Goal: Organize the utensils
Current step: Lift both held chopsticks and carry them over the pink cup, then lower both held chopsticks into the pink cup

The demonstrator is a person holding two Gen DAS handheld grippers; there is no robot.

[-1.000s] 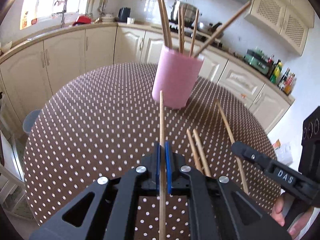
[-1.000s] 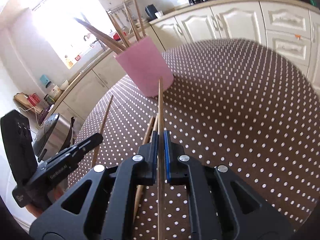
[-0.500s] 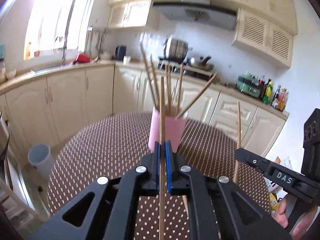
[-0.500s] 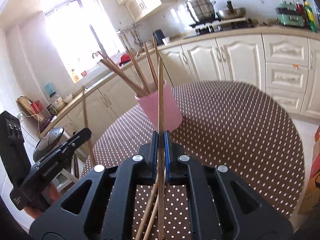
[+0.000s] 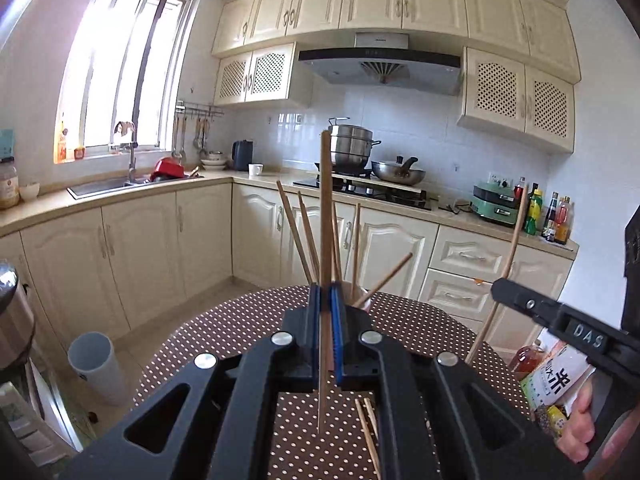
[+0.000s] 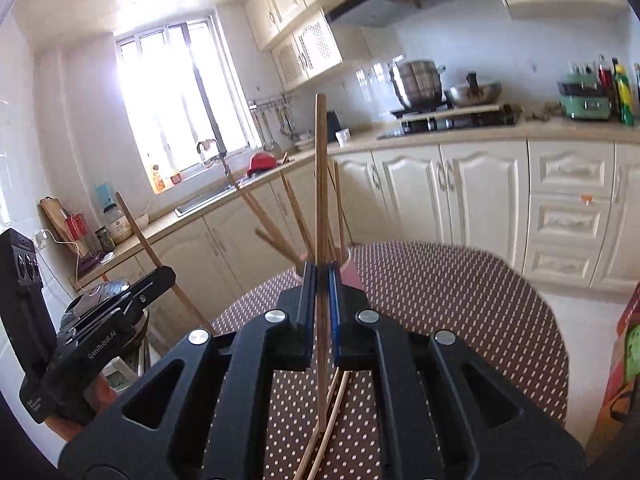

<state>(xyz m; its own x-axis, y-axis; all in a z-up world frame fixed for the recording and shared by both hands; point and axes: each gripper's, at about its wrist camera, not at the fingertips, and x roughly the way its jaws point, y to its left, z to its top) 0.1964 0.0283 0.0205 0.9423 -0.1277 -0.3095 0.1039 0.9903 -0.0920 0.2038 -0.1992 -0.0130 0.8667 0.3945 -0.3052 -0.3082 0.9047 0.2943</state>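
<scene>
The pink cup (image 5: 362,294) is almost wholly hidden behind the left gripper (image 5: 326,304); only a sliver of its rim shows at about one o'clock from the blue pads. In the right wrist view the cup (image 6: 352,274) is likewise screened by the right gripper (image 6: 319,280), so where the standing chopsticks (image 6: 298,216) end inside it cannot be seen. The loose chopsticks on the table (image 5: 366,426) run under the gripper body, ends hidden; in the other view they leave the frame at six o'clock. The person's hand (image 5: 580,428) is cut off at four o'clock. Bottle labels at three o'clock are too small to read.
</scene>
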